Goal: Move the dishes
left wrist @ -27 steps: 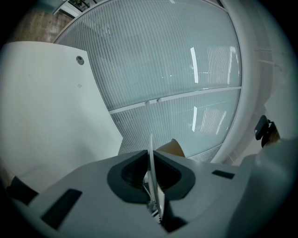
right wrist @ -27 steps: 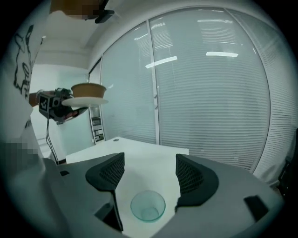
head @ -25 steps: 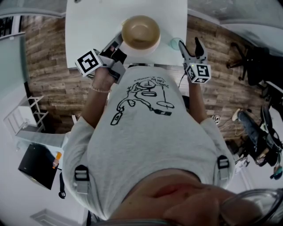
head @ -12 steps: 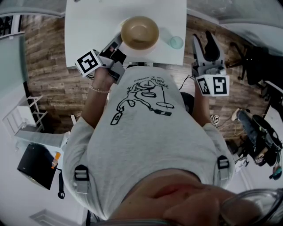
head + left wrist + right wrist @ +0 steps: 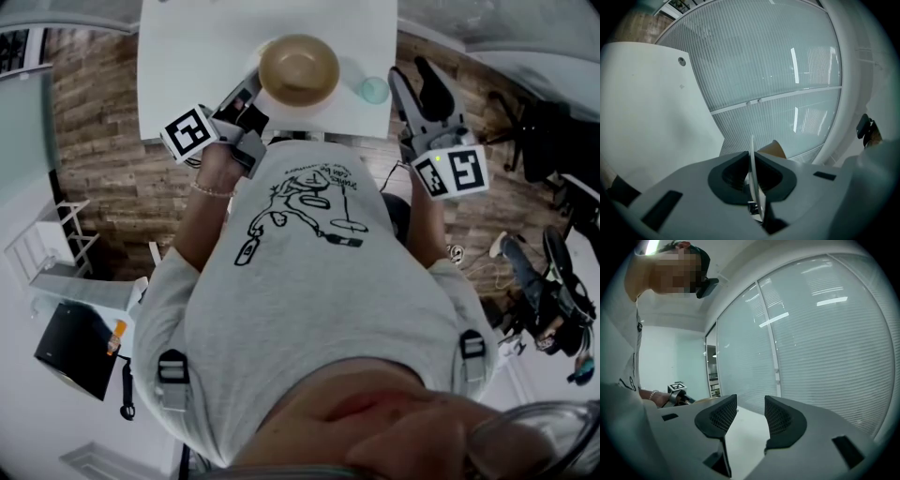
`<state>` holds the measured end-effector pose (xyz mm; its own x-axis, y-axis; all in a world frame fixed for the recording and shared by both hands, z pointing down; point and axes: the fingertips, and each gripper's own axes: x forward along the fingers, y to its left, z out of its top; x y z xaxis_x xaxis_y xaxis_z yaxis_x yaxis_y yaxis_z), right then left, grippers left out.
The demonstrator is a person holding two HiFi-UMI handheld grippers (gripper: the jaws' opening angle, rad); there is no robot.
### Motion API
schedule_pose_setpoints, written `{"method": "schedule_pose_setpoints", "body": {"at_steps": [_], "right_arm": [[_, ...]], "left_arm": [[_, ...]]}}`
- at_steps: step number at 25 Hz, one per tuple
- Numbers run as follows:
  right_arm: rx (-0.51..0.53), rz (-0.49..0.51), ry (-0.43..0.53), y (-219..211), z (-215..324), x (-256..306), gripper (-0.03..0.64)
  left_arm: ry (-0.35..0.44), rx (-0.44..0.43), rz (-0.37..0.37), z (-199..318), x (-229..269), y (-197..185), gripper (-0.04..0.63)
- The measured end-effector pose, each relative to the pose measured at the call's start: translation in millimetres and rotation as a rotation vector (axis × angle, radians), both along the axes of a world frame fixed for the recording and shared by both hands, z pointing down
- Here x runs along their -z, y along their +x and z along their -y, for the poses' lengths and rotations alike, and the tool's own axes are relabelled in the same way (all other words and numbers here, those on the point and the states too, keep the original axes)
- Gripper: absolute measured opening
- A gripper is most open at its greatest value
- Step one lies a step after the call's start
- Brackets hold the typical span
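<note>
A tan bowl [image 5: 298, 67] sits on a white plate [image 5: 287, 109] near the front edge of the white table [image 5: 187, 56]. My left gripper [image 5: 251, 94] is shut on the plate's near-left rim. In the left gripper view the plate [image 5: 752, 144] shows edge-on between the closed jaws of that gripper [image 5: 753, 161], with the bowl [image 5: 771, 150] just beyond. My right gripper [image 5: 410, 73] stands open beside the table's right edge, jaws pointing away from me. Nothing lies between the jaws of the right gripper [image 5: 750, 416], and the white table [image 5: 745, 439] shows below them.
A small teal cup [image 5: 373, 90] stands on the table just right of the plate, close to the right gripper. Wood flooring [image 5: 94, 159] surrounds the table. An office chair [image 5: 534, 131] is at the right. A frosted glass wall [image 5: 778, 61] lies beyond the table.
My right gripper drew back from the teal cup to the right, off the table's edge, then shifted slightly left and forward. The left gripper and the plate have stayed put.
</note>
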<state>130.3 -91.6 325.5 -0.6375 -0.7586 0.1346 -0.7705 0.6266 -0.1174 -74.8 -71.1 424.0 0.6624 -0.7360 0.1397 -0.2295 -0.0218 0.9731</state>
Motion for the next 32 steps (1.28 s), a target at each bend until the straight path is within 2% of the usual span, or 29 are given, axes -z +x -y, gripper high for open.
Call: {"method": "schedule_pose_setpoints", "body": {"at_steps": [8, 15, 20, 26, 32], "right_arm": [[0.178, -0.034, -0.163, -53.8, 1.8, -20.3, 0.198], [0.296, -0.081, -0.311, -77.0, -0.5, -46.0, 0.198], [0.346, -0.119, -0.390, -87.7, -4.3, -62.5, 0.195], [0.384, -0.150, -0.437, -102.4, -9.6, -73.8, 0.170], [0.338, -0.183, -0.438, -104.1, -6.1, -80.3, 0.061]], "left_arm": [[0.010, -0.020, 0.003, 2.7, -0.3, 6.6, 0.020], [0.015, -0.036, 0.002, -1.1, -4.0, 15.7, 0.020], [0.004, -0.043, 0.023, -6.2, -7.2, 17.8, 0.020], [0.013, -0.060, 0.039, -9.1, -8.7, 18.6, 0.020], [-0.012, -0.065, 0.035, -15.3, -14.3, 18.1, 0.020]]}}
